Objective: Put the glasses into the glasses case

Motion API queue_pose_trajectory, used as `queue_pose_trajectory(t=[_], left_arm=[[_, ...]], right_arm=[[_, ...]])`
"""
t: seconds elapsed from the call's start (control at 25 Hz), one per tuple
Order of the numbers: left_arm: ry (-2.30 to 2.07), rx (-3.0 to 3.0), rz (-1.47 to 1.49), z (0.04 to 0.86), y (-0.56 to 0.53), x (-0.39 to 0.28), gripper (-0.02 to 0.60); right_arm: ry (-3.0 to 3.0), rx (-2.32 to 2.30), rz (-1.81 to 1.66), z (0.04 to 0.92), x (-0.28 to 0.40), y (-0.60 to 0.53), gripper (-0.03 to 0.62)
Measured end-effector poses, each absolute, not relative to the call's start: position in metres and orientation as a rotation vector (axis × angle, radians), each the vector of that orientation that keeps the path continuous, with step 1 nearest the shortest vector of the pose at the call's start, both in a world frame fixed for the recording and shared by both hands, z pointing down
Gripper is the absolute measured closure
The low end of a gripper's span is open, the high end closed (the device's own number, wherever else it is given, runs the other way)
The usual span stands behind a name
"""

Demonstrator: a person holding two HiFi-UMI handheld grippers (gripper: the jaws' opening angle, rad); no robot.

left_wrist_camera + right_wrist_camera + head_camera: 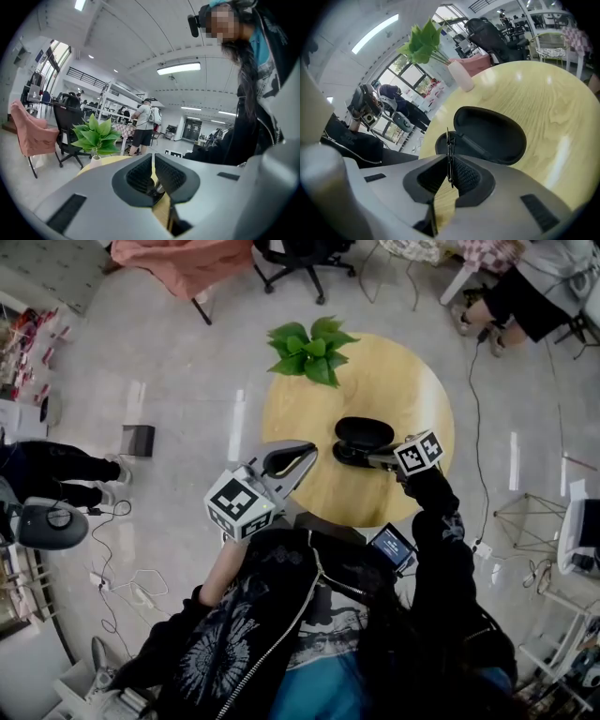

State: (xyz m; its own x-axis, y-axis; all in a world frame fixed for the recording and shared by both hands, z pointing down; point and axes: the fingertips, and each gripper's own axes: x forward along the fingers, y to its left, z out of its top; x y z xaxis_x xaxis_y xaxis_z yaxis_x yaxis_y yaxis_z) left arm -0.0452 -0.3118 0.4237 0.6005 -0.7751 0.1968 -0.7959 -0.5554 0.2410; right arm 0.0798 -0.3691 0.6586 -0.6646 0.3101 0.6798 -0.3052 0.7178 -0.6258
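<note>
The glasses (449,154) are seen edge-on as a thin, dark wire-like frame, pinched between the ribbed dark pads of the right gripper (450,176), whose jaws are closed to a narrow slit on them. They are held just above the near half of the glasses case (487,133). The case is a matte black oval clamshell, lying open on the table (553,108) with its smooth hollow turned upward. The tabletop is round and made of pale yellow wood with a soft grain. At its far edge a plant (424,42) with broad, pointed green leaves is set in a slim white vase (460,77). The left gripper (153,176) is held off to the side near the table's edge, its grey moulded jaws drawn together at the tips, and nothing is seen between the textured pads.
</note>
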Motion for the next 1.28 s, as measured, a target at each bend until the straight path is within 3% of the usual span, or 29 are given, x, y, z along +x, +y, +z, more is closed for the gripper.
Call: queue_pose_trajectory(t=[0.32,0.88,1.04,1.28], left_arm=[[-1.302,2.503,0.109,0.427,-0.31,-0.055,0.555],[-1.31,2.503,0.116,0.426,-0.3,-0.062,0.555],[-1.306,2.512,0.118,0.425,-0.296,-0.061,0.555],[-1.301,2.524,0.115,0.423,-0.29,-0.061,0.555]], right_arm=[[-2.033,-0.048,0.996,0.668,0.08,-0.371,0.534],[-2.006,0.046,0.652,0.685,0.085,-0.368,0.531],[-1.991,0.085,0.596,0.687,0.088,-0.37,0.442],[-1.999,0.116,0.576,0.679,0.094,-0.368,0.411]])
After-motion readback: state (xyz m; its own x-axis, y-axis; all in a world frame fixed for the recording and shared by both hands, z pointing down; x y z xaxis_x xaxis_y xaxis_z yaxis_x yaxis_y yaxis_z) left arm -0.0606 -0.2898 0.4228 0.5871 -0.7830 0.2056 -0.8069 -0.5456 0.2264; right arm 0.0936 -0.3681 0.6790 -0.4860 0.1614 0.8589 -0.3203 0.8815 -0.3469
